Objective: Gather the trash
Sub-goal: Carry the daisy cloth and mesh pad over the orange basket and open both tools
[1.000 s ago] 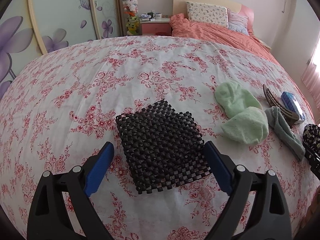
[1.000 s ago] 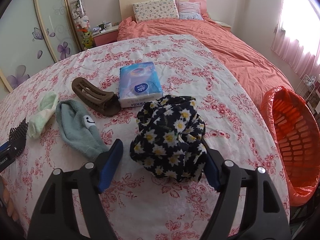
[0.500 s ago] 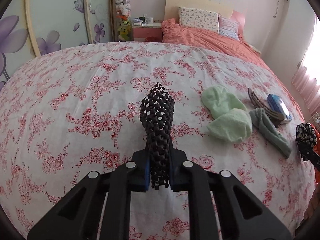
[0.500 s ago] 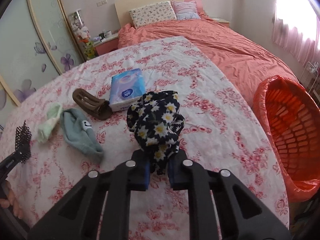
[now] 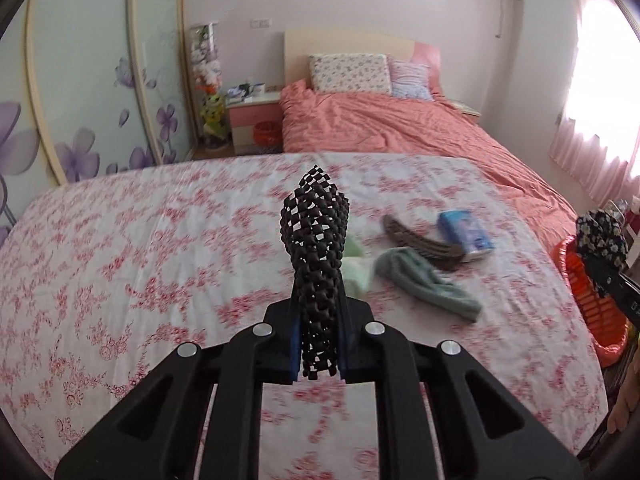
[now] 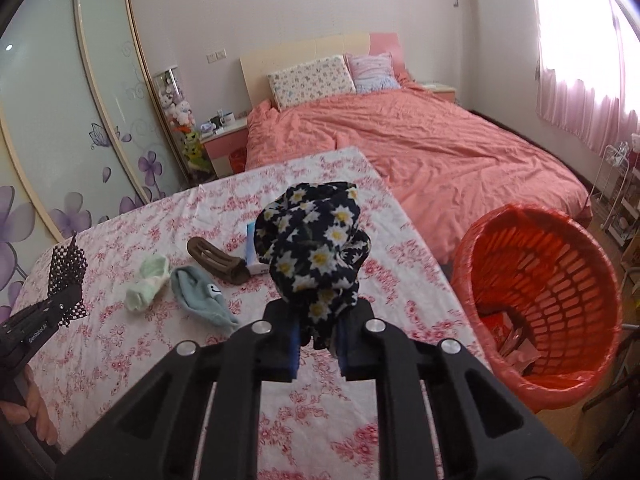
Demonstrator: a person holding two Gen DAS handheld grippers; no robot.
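My left gripper (image 5: pixel 318 344) is shut on a black woven mat (image 5: pixel 316 240), which stands folded upright above the flowered bedspread (image 5: pixel 160 260). My right gripper (image 6: pixel 318 342) is shut on a dark daisy-print cloth (image 6: pixel 316 248), held above the bed's right part. An orange basket (image 6: pixel 560 280) lined with a red bag stands on the floor to the right, with some trash inside. In the left wrist view the daisy cloth (image 5: pixel 600 236) hangs near the basket (image 5: pixel 592 300). The mat also shows in the right wrist view (image 6: pixel 68 276).
On the bedspread lie a pale green sock (image 6: pixel 146 286), a grey-blue sock (image 6: pixel 200 294), a brown hair clip (image 6: pixel 218 260) and a blue tissue pack (image 5: pixel 464 234). A salmon bed (image 6: pixel 420 144) lies behind, a nightstand (image 6: pixel 224 140) and a sliding wardrobe (image 6: pixel 60 120) to the left.
Both grippers closed on their items and lifted them off the bed. The left one raised the mat and swung right. The right one carried the cloth up towards the basket.
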